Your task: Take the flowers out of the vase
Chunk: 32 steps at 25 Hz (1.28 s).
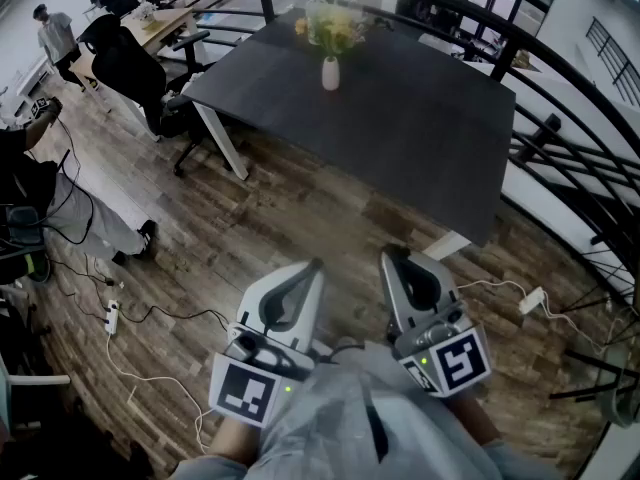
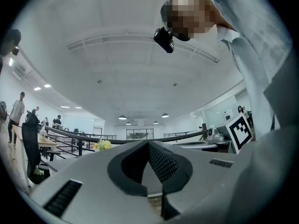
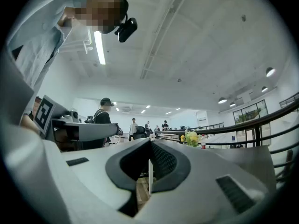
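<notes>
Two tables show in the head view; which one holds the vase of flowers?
The large dark table straight ahead: the white vase stands near its far edge. The other, a pale wooden desk, is at upper left.

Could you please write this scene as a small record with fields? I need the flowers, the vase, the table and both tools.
flowers: yellow bunch, standing in the vase
vase: white, upright near the table's far edge
table: dark top, ahead of the person
left tool: shut, empty, held close to the person, short of the table
right tool: shut, empty, beside the left tool
task: not yet begun
</notes>
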Each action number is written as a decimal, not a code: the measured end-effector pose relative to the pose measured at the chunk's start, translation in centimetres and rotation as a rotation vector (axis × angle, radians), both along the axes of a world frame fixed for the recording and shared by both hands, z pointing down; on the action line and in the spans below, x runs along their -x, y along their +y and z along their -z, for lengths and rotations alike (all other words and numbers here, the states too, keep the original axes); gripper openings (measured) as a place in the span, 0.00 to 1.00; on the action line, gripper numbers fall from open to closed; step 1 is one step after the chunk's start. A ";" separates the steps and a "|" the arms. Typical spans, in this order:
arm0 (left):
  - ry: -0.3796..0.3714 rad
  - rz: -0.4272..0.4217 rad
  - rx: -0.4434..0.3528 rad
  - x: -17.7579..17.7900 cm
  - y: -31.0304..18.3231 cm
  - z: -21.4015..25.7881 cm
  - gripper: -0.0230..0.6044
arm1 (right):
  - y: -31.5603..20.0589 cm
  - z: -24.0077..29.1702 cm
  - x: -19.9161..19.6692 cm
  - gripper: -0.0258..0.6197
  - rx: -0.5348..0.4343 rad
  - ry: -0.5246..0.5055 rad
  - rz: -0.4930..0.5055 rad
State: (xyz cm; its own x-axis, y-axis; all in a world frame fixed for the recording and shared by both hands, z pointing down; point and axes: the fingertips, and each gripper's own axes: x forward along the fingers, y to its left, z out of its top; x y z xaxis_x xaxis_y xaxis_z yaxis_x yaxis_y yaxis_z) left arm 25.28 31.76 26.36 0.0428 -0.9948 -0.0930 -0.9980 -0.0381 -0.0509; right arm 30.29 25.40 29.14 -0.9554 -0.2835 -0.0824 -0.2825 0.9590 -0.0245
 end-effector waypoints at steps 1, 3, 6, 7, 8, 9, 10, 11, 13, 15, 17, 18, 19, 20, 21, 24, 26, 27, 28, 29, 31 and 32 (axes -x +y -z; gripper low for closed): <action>0.004 -0.002 -0.002 -0.2 -0.1 0.0 0.03 | -0.1 -0.1 -0.1 0.04 -0.001 -0.001 -0.003; 0.008 -0.005 -0.005 -0.5 -0.1 0.0 0.03 | -0.2 -0.1 -0.4 0.04 0.000 -0.003 -0.007; 0.006 -0.003 -0.004 -0.8 -0.2 0.1 0.03 | -0.3 0.0 -0.7 0.04 0.012 -0.013 -0.007; 0.004 -0.002 -0.003 -0.9 -0.2 0.1 0.03 | -0.4 0.1 -0.8 0.04 0.015 -0.015 -0.006; 0.002 0.000 -0.002 -1.0 -0.3 0.1 0.03 | -0.5 0.1 -0.9 0.04 0.014 -0.015 -0.005; 0.000 0.002 -0.002 -1.0 -0.4 0.1 0.03 | -0.6 0.1 -1.0 0.04 0.011 -0.013 -0.003; -0.001 0.004 -0.004 -1.1 -0.5 0.2 0.03 | -0.6 0.0 -1.1 0.04 0.006 -0.010 -0.002; 0.000 0.006 -0.006 -1.1 -0.5 0.2 0.03 | -0.7 0.0 -1.2 0.04 0.001 -0.005 0.000; -0.002 0.013 -0.008 -1.2 -0.3 0.3 0.03 | -0.6 -0.2 -1.4 0.04 0.002 -0.002 0.002; -0.006 0.025 -0.007 -1.2 0.0 0.3 0.03 | -0.6 -0.3 -1.4 0.04 0.014 -0.007 0.005; -0.004 0.041 -0.011 -1.2 0.1 0.4 0.03 | -0.8 -0.5 -1.6 0.04 0.016 -0.006 0.002; 0.000 0.048 -0.013 -1.3 0.1 0.4 0.03 | -0.9 -0.6 -1.7 0.04 0.016 -0.003 -0.001; 0.003 0.054 -0.013 -1.4 0.2 0.4 0.03 | -1.1 -0.7 -1.9 0.04 0.018 -0.001 -0.002; 0.003 0.059 -0.013 -1.5 0.3 0.5 0.03 | -1.2 -0.7 -2.0 0.04 0.023 -0.002 -0.001; 0.000 0.065 -0.012 -1.5 0.3 0.4 0.03 | -1.4 -0.8 -2.1 0.04 0.026 -0.004 0.003; 0.001 0.087 -0.005 -1.2 0.5 0.2 0.03 | -1.6 -0.9 -1.9 0.04 0.010 0.005 0.014; -0.002 0.098 0.001 -0.9 0.7 0.0 0.03 | -1.8 -1.0 -1.9 0.04 0.006 0.004 0.013; -0.006 0.103 0.002 -0.7 0.7 0.0 0.03 | -1.9 -1.0 -1.8 0.04 0.011 -0.004 0.012; -0.008 0.109 0.000 -0.4 0.8 0.0 0.03 | -2.1 -1.0 -1.7 0.04 0.017 -0.010 0.012; -0.010 0.114 -0.003 0.0 0.8 0.1 0.03 | -2.3 -1.1 -1.4 0.04 0.019 -0.013 0.011; -0.011 0.128 -0.006 1.0 0.8 0.0 0.03 | -2.6 -1.2 -0.7 0.04 0.013 -0.010 0.012; -0.013 0.134 -0.006 1.6 0.8 0.0 0.03 | -2.7 -1.2 -0.3 0.04 0.010 -0.009 0.014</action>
State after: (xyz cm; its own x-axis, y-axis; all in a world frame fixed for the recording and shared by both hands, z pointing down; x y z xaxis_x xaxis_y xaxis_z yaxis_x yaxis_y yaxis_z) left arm 23.69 32.57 26.35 -0.0894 -0.9910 -0.0992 -0.9933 0.0960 -0.0636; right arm 30.55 22.68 30.31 -0.9585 -0.2710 -0.0882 -0.2688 0.9625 -0.0361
